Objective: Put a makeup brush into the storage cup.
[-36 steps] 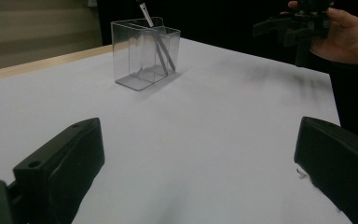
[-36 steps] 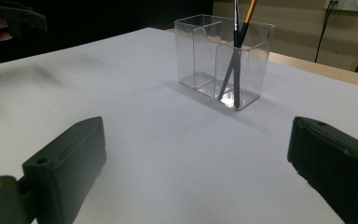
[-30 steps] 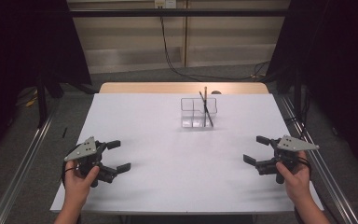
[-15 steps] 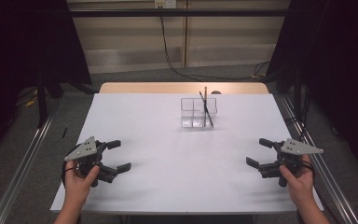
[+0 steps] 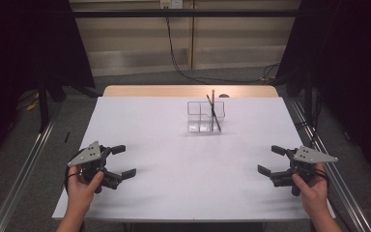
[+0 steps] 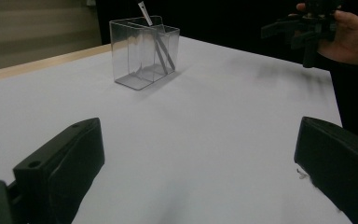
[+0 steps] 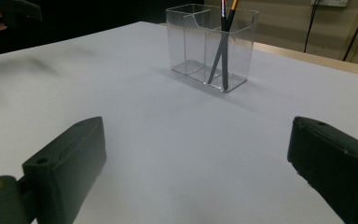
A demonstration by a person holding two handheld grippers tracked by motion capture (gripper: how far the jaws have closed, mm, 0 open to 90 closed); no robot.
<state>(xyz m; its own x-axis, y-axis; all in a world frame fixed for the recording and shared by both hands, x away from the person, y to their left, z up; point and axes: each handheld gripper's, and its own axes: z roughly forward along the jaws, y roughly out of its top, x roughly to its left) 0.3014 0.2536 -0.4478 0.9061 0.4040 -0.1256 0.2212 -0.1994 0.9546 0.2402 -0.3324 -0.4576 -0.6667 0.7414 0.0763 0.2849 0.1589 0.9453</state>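
Note:
A clear plastic holder (image 5: 206,116) with compartments stands toward the far middle of the white table (image 5: 188,159). Two thin pens or brushes (image 5: 213,111) lean crossed in its right compartment. In the right gripper view the holder (image 7: 210,44) stands ahead, with the sticks (image 7: 223,46) inside it. The left gripper view has the holder (image 6: 144,49) at upper left. My left gripper (image 5: 124,160) hovers open at the near left with nothing between its jaws. Near the table's right edge my right gripper (image 5: 272,160) is open and empty too.
Metal rails (image 5: 24,169) run along both sides of the table. Cables (image 5: 183,67) hang at the wall behind it. A bare wooden strip (image 5: 149,91) shows at the table's far edge. In the left gripper view, the other hand holds its gripper (image 6: 307,28) at upper right.
My right gripper has drifted a little to the right and toward the near edge. The left gripper has stayed put.

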